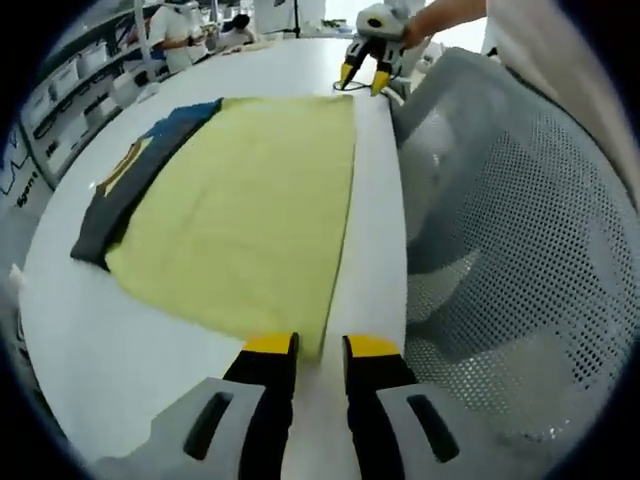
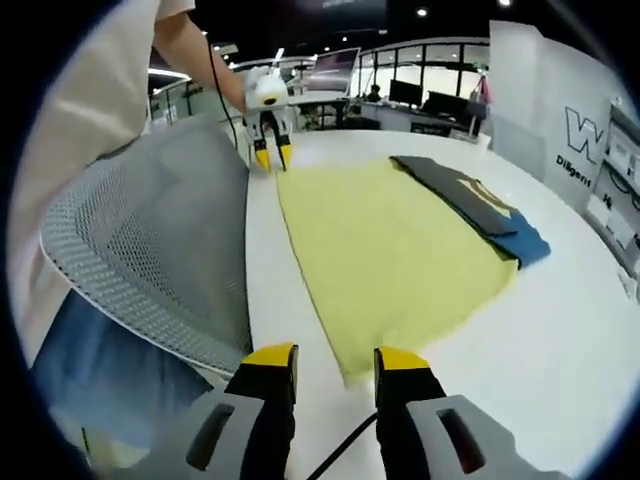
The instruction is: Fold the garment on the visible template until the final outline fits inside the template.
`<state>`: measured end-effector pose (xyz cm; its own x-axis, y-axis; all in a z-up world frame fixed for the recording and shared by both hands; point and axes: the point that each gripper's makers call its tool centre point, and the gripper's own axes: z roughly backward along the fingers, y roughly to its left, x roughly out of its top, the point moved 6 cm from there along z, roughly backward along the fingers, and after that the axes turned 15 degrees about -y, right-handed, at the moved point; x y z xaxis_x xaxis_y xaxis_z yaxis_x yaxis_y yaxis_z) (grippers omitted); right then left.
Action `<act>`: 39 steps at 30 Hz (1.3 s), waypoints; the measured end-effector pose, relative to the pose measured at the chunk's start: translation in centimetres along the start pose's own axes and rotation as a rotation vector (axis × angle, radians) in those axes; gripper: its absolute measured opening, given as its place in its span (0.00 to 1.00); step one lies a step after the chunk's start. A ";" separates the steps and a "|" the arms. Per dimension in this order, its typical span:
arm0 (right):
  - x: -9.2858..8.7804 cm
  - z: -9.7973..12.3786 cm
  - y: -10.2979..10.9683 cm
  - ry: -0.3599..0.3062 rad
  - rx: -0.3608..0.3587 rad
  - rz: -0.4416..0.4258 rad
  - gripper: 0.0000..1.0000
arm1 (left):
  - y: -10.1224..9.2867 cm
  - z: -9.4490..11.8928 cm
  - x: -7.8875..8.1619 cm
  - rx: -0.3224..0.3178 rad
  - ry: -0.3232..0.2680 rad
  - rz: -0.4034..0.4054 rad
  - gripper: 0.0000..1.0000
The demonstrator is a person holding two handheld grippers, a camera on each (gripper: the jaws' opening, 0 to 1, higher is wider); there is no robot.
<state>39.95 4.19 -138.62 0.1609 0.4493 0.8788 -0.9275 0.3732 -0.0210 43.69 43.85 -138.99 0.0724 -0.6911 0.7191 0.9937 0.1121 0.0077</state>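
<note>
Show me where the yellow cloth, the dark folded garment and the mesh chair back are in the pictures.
yellow cloth (image 1: pixel 250 215): left gripper view, middle of its flat surface.
dark folded garment (image 2: pixel 470 195): right gripper view, on its grey upper part.
mesh chair back (image 1: pixel 520 240): left gripper view, middle of the grey mesh.

We see grey mesh chair back (image 1: pixel 520 250) (image 2: pixel 160 260) beside white counter (image 1: pixel 120 370) (image 2: pixel 570 330). Shelves with bins (image 1: pixel 70 80) at far left. Monitors (image 2: pixel 430 100) on distant desks.
</note>
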 end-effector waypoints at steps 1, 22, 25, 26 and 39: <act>-0.1 0.0 0.0 0.004 0.002 0.001 0.26 | 0.0 0.0 0.0 0.001 0.004 -0.011 0.18; -1.2 -0.7 -0.8 0.090 0.053 0.153 0.14 | 0.8 -0.2 -0.3 0.006 0.033 -0.116 0.10; -1.3 -0.7 -1.0 0.096 0.054 0.168 0.10 | 0.9 -0.2 -0.2 0.006 0.032 -0.114 0.09; -1.3 -0.8 -1.1 0.098 0.051 0.177 0.09 | 0.9 -0.2 -0.2 0.008 0.033 -0.115 0.08; -1.0 -0.6 -1.5 0.127 0.052 0.217 0.00 | 1.2 0.1 -0.1 0.009 0.025 -0.129 0.04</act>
<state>41.41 3.66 -139.80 -0.0058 0.6136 0.7896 -0.9605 0.2163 -0.1751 44.89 44.12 -138.95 -0.0533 -0.7176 0.6945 0.9941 0.0276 0.1048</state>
